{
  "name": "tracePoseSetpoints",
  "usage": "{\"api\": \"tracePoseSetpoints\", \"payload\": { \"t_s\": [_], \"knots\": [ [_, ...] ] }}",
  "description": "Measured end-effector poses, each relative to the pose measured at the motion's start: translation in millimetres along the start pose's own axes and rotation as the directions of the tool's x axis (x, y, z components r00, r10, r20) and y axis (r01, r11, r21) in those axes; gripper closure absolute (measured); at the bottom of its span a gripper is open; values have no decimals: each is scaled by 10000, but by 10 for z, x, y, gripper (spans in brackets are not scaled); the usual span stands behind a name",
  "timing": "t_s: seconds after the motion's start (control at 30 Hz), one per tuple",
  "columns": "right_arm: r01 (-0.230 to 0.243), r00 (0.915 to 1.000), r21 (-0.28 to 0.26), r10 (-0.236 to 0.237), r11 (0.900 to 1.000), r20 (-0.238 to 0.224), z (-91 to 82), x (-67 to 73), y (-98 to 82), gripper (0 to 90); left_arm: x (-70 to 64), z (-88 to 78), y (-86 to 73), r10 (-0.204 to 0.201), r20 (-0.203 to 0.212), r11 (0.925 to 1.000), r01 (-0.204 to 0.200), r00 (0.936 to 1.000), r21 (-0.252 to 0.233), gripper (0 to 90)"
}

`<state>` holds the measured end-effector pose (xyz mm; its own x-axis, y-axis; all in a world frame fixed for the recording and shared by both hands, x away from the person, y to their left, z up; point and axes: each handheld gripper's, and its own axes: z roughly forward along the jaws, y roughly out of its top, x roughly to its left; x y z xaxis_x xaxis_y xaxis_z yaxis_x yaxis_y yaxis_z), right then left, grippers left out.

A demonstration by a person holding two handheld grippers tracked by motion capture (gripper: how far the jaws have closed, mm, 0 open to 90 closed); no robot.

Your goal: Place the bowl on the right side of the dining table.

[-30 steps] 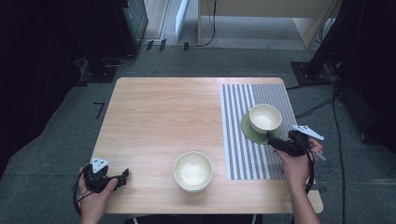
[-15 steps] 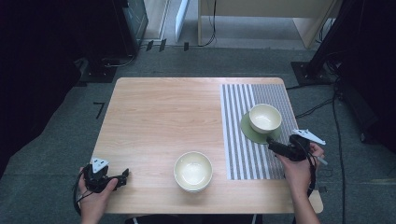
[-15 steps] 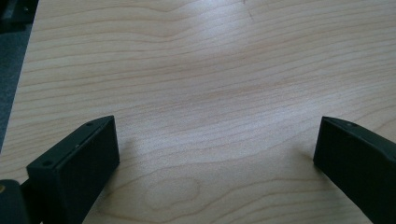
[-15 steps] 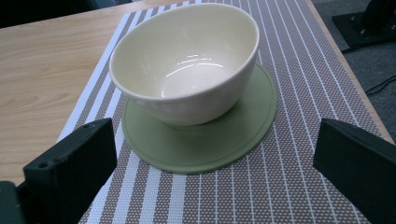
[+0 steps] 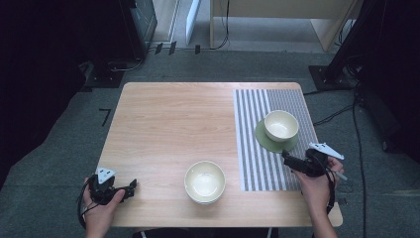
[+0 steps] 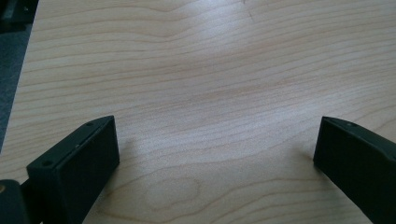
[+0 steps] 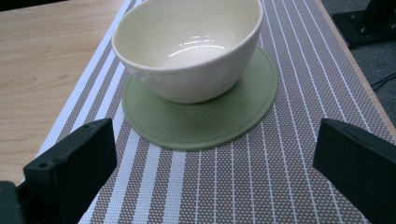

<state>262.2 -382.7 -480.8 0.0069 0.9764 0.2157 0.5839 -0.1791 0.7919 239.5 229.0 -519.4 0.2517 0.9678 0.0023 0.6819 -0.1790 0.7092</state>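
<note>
A cream bowl (image 5: 281, 125) (image 7: 189, 46) sits upright on a round green coaster (image 5: 262, 137) (image 7: 201, 122) on the striped grey placemat (image 5: 257, 163) (image 7: 280, 182) at the table's right. My right gripper (image 5: 286, 157) (image 7: 215, 172) is open just in front of the coaster, jaws wide apart and empty, pointing at the bowl. A second cream bowl (image 5: 204, 181) stands near the front middle of the wooden table (image 5: 173, 124). My left gripper (image 5: 131, 186) (image 6: 215, 163) rests open at the front left corner, with bare wood between its jaws.
Grey carpet surrounds the table. Black stands and cables (image 5: 341, 111) lie to the right, dark equipment (image 5: 138, 20) at the back left, and a light wooden furniture piece (image 5: 277, 15) behind. The table's right edge is near my right hand.
My right gripper has drawn back from the bowl and coaster toward the front of the placemat. The left gripper and both bowls have stayed put.
</note>
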Motion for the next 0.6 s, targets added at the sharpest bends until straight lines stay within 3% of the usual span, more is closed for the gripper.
{"api": "tracePoseSetpoints", "payload": {
  "t_s": [0.6],
  "knots": [
    [2, 10000, 87, -3, 10000, 60, -59, -86, -154, 0, 0, 0, 0, -2, -1, 10000, 2, 10000, 0, 0]
  ]
}}
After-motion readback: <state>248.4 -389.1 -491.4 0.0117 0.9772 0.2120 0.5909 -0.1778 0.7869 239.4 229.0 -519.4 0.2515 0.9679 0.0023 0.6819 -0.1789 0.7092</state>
